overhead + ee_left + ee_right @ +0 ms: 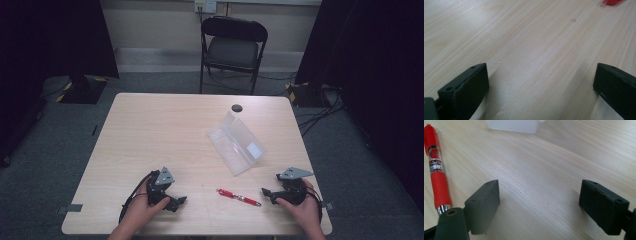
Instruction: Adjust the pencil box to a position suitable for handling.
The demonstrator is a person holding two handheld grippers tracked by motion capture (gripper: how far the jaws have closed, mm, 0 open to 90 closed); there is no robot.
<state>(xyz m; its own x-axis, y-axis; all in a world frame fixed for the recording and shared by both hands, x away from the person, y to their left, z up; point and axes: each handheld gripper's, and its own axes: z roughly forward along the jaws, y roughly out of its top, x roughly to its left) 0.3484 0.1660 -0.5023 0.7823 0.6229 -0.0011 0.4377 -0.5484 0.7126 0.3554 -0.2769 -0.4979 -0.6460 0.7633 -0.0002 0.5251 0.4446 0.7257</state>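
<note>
A red pen [238, 197] lies flat on the wooden table [160, 130] near its front edge, between my two grippers. My left gripper [181, 201] rests low on the table to the pen's left, open, with bare wood between its jaws [541, 82]; the pen's red end [611, 2] shows at the top right of the left gripper view. My right gripper [266, 194] sits just right of the pen's tip, open [539, 205] and holding nothing. The pen [436, 170] lies beside its left jaw. A clear plastic case [236, 142] stands open behind the pen.
A small dark round object [236, 107] lies near the table's far edge. A black folding chair [231, 47] stands beyond the table. The case's white edge [512, 126] shows at the top of the right gripper view. Cables run over the floor at right.
</note>
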